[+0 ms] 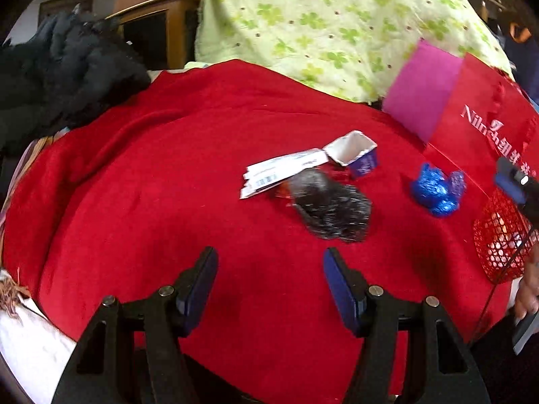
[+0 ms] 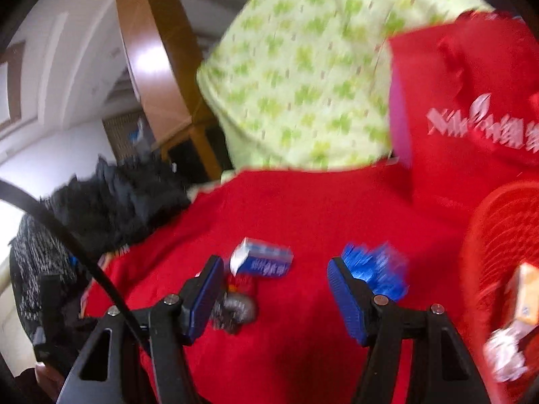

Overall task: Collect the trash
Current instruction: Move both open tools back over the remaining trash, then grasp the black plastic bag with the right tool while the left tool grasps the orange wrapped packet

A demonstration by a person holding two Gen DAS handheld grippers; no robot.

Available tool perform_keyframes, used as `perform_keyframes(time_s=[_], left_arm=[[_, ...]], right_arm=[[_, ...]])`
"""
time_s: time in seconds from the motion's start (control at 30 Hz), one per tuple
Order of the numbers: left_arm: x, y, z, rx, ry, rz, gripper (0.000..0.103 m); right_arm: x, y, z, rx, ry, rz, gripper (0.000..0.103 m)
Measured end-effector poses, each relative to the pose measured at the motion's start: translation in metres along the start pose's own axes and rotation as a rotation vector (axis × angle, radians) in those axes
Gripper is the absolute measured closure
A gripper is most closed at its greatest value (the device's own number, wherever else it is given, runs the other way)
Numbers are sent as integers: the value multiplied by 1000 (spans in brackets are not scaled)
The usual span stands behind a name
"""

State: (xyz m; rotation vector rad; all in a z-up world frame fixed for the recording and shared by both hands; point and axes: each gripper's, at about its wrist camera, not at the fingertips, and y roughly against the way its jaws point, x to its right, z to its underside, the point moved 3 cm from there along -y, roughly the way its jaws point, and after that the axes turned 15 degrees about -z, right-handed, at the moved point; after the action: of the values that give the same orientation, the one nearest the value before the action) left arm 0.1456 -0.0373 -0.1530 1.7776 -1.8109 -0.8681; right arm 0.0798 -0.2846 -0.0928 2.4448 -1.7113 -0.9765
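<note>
Trash lies scattered on a red blanket (image 1: 134,185) near the middle of the left wrist view. A flattened white paper strip (image 1: 283,171) with a barcode has its long axis running from lower left to upper right, its upper end touching a small torn carton (image 1: 353,153), white inside and purple outside, whose open mouth faces up and to the left. Just below the strip sits a dark, crumpled wrapper (image 1: 328,210) with silvery flecks, lying lengthwise from upper left to lower right. To the right, apart from these, is a crumpled shiny blue foil wrapper (image 1: 436,190).

At the right edge stands a red mesh basket (image 1: 498,245) with some pieces already inside, and behind it a red paper bag (image 1: 485,124) with white lettering. A green-patterned cloth (image 1: 320,23) fills the top of the frame, and dark clothing (image 1: 60,77) is heaped at the upper left.

The left gripper (image 1: 271,262) hovers above bare blanket at the bottom centre, its blue pads apart with nothing between them. The right gripper (image 2: 276,272), seen in its own blurred view, likewise stands parted and empty, with the carton and the blue foil beyond its fingers.
</note>
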Motion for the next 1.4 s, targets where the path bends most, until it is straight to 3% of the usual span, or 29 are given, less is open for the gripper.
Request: perform_keyframes(time_s=[0.53,0.83,0.93,1.1,1.23,1.4], left_arm=[[-36,-37,14,-52,63,16,37],[-40,-42,9,-48,61,-1,37],[-40,-41,7,-47,55,-2,37],[-38,-44,5,-63,57,-10,37],[-29,-46,4,-78,57,8,37],[-7,-46,0,-90,36,52,37]], right_arm=[[-36,-126,39,-286,83,-82,35],[-20,-190,51,-403,77,-73,35],[-11,-209,60,-456,91,-46,39],[-15,-203,60,-475,126,-56,63],[-14,-182,58,-489,106,-62,66],[3,-134,50,-445,40,-41,66]])
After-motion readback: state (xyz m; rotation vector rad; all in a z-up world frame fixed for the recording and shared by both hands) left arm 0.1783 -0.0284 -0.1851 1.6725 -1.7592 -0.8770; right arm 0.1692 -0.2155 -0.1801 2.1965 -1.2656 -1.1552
